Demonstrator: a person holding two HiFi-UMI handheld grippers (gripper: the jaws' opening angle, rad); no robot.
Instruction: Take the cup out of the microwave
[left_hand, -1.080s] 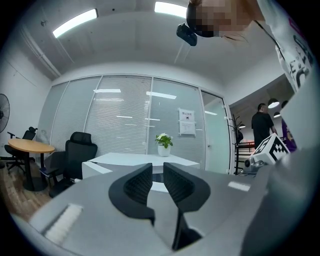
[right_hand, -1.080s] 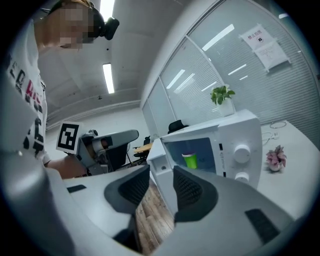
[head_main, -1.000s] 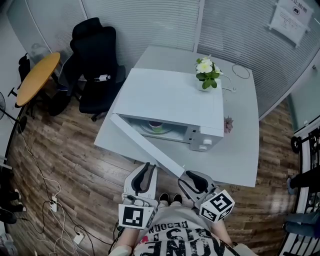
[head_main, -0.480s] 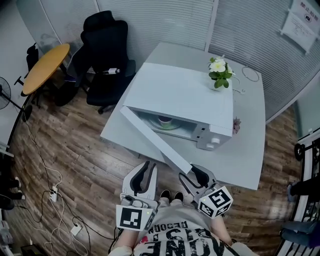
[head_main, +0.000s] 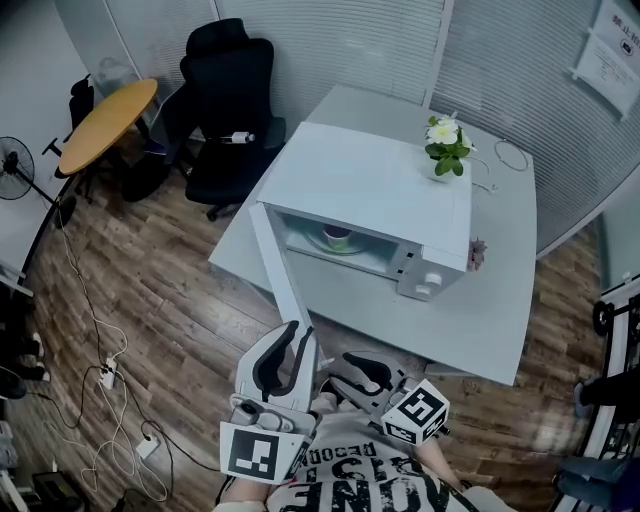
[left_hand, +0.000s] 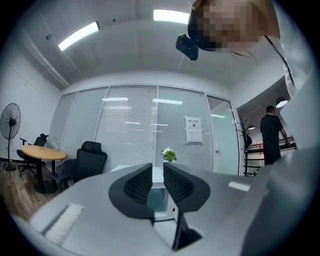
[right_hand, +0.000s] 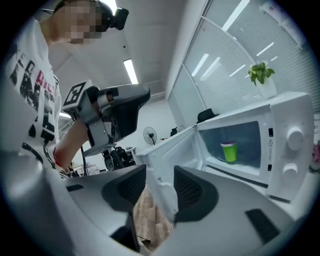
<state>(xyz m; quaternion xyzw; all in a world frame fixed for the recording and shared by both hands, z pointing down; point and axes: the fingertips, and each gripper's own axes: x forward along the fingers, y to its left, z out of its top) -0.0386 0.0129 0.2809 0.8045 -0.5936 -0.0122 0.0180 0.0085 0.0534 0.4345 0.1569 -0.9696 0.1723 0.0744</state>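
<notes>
Right gripper (right_hand: 160, 172) first: its jaws stand wide apart with no grip on anything. The free edge of the microwave door (right_hand: 170, 150) shows in the gap, and neither pad presses on it. Over to the left gripper (left_hand: 157, 167): a narrow gap between its jaws and nothing in it, only the room showing through, well beyond the tips. In the head view both grippers sit low, close to the person's body. The left one's tips are just beside the outer end of the door, and the right one sits beside it, angled toward that same end.

Out from there, the door is swung wide open toward the person. The white microwave (head_main: 370, 190) stands on a pale table (head_main: 480, 320), its cavity in plain sight. And there's the green cup (right_hand: 229, 151), upright on the turntable inside, well apart from both grippers. A small pot of white flowers (head_main: 446, 150) sits on top of the oven, toward its right rear corner.

Farther back there's a black office chair (head_main: 225, 110), a round wooden table (head_main: 105, 125) and a standing fan (head_main: 15, 168) on the plank floor.
</notes>
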